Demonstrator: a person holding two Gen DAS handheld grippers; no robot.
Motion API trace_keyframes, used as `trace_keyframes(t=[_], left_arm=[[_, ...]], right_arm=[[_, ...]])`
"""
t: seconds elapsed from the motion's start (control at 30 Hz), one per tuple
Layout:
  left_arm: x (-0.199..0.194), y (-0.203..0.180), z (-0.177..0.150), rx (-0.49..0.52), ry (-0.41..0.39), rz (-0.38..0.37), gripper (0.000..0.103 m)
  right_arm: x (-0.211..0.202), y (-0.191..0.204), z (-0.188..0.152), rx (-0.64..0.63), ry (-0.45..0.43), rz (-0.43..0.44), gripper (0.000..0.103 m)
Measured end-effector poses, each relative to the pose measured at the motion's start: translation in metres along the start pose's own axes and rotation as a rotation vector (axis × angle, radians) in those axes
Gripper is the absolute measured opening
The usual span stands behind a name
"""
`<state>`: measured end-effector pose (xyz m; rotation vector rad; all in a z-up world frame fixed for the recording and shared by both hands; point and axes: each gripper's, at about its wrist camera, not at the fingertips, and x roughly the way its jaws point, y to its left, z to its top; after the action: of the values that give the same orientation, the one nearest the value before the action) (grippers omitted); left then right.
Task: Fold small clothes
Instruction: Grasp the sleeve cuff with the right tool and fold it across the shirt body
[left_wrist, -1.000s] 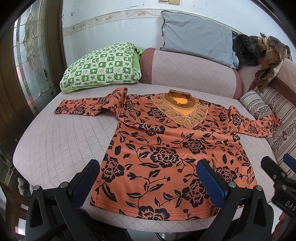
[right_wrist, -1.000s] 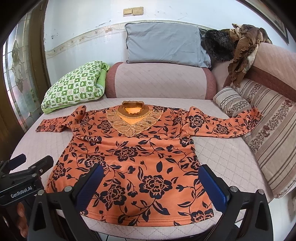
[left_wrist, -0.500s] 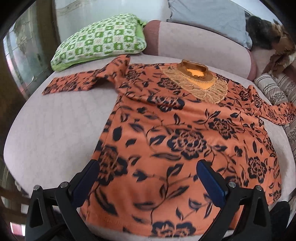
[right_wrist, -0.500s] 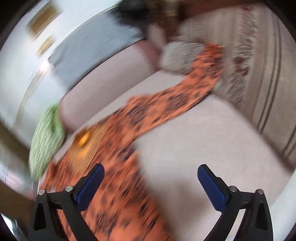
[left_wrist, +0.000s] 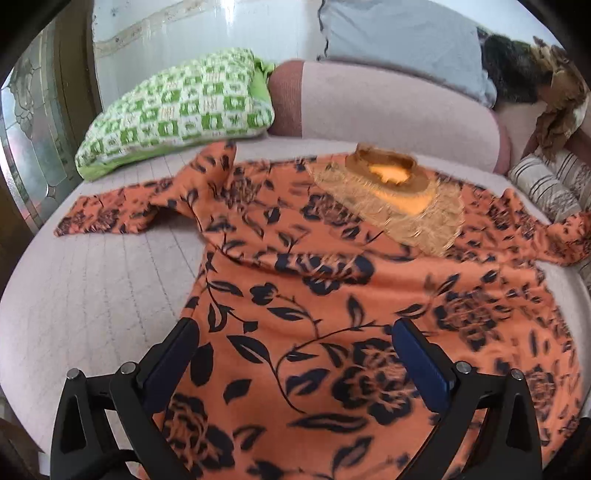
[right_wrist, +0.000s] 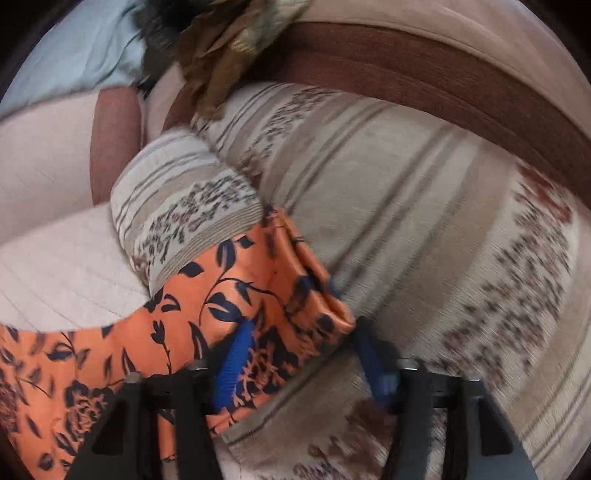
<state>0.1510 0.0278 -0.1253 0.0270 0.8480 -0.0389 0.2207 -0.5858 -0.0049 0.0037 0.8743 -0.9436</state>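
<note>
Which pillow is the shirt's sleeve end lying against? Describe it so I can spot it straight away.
Start at the orange floral shirt spread on the pale quilted seat and follow its sleeve to the cuff. There it lies against the small striped cushion, beige with brown lines and a floral band. The green checked pillow and the grey pillow are elsewhere.

Two black finger arms, each with triangular cut-outs near its base, are seen on the left gripper (left_wrist: 295, 343). Round silver screw heads are set along the arms, and a long dark-blue pad (left_wrist: 421, 365) is fitted to each finger. The same black frame, silver screws and ribbed bright-blue pads (right_wrist: 234, 363) are carried by the right gripper (right_wrist: 301, 363).
</note>
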Motion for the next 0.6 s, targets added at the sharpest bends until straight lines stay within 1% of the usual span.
trace_keyframes(t=[0.03,0.07,0.13,0.17,0.23,0.27,0.3,0.37,0.4,0.43,0.5,0.6], left_arm=[[0.012,0.003,-0.003,0.004,0.028,0.011,0.103],[0.02,0.005,-0.006,0.003,0.05,0.015,0.103],[0.032,0.013,-0.013,-0.013,0.086,0.011,0.103],[0.035,0.02,-0.015,-0.043,0.098,-0.001,0.103],[0.032,0.027,-0.015,-0.09,0.082,-0.037,0.103],[0.032,0.031,-0.014,-0.111,0.085,-0.055,0.103],[0.032,0.033,-0.014,-0.116,0.089,-0.064,0.103],[0.032,0.033,-0.017,-0.1,0.08,-0.072,0.103],[0.031,0.031,-0.019,-0.084,0.082,-0.066,0.103],[0.031,0.029,-0.02,-0.064,0.087,-0.059,0.103],[0.031,0.025,-0.021,-0.035,0.102,-0.045,0.103],[0.032,0.027,-0.02,-0.052,0.113,-0.055,0.103]], right_arm=[[0.002,0.003,0.002,0.0,0.027,0.035,0.007],[-0.003,0.007,0.002,0.0,0.027,0.059,0.006],[-0.024,0.012,0.005,0.003,-0.003,0.13,0.005],[-0.038,0.017,0.01,0.002,-0.026,0.181,0.005],[-0.09,0.034,0.019,-0.007,-0.099,0.314,0.005],[-0.11,0.041,0.021,-0.011,-0.127,0.36,0.005],[-0.145,0.055,0.024,-0.021,-0.172,0.438,0.005],[-0.193,0.075,0.022,-0.019,-0.213,0.571,0.005],[-0.225,0.092,0.019,-0.027,-0.24,0.653,0.005],[-0.243,0.105,0.016,-0.035,-0.252,0.701,0.005],[-0.291,0.143,0.002,-0.044,-0.266,0.835,0.005],[-0.334,0.198,-0.025,-0.069,-0.235,0.991,0.005]])
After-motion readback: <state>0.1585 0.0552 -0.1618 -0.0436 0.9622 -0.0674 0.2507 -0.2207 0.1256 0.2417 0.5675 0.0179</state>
